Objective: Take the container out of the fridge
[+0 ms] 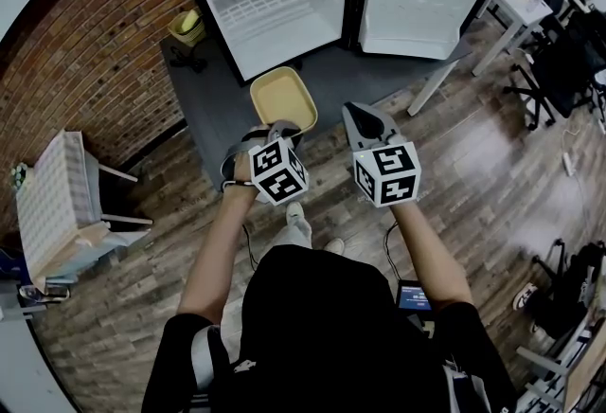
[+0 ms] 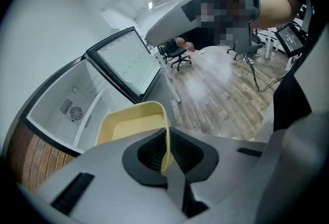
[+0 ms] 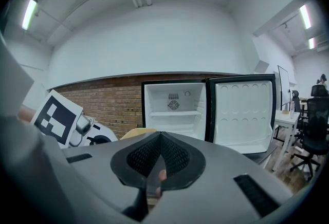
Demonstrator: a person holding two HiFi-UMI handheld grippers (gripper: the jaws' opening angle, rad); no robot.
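Left gripper pinches container wall between fingers; looks thin, stiff, light plastic. Rim grip likely adequate. Right gripper fingers together, empty.

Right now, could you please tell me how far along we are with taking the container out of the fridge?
Done: the yellow container is out of the mini fridge, whose shelves look bare. In hand: the left gripper has its jaws clamped on the container's rim and holds it in front of the fridge. The right gripper is shut and empty. Left: probably just setting it down somewhere.
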